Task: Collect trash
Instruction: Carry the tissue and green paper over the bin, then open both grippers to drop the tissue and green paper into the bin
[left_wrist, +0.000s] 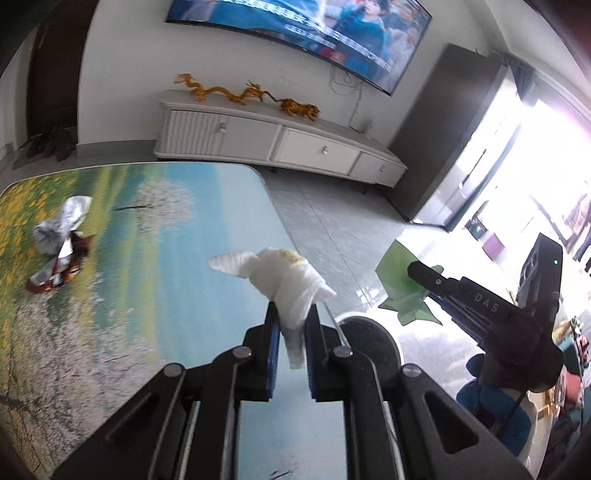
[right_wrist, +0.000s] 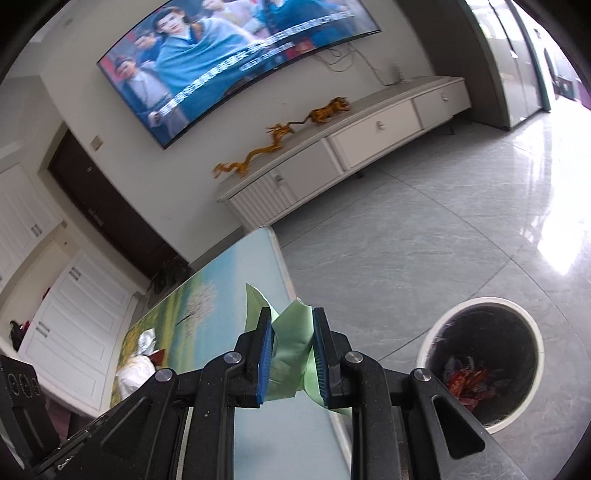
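In the left wrist view the left gripper (left_wrist: 291, 314) sits at lower centre, its jaws pinched on a crumpled white tissue (left_wrist: 284, 284) held above the edge of the landscape-printed table (left_wrist: 147, 229), while a silver and red wrapper (left_wrist: 61, 240) lies on the table at the left of the frame. In the right wrist view the right gripper (right_wrist: 291, 325) at lower centre has its jaws clamped on a crumpled green wrapper (right_wrist: 291, 343) over the table's edge. The white trash bin (right_wrist: 484, 363), with red scraps inside, stands on the grey tiled floor (right_wrist: 424, 240) at lower right, just beside the gripper.
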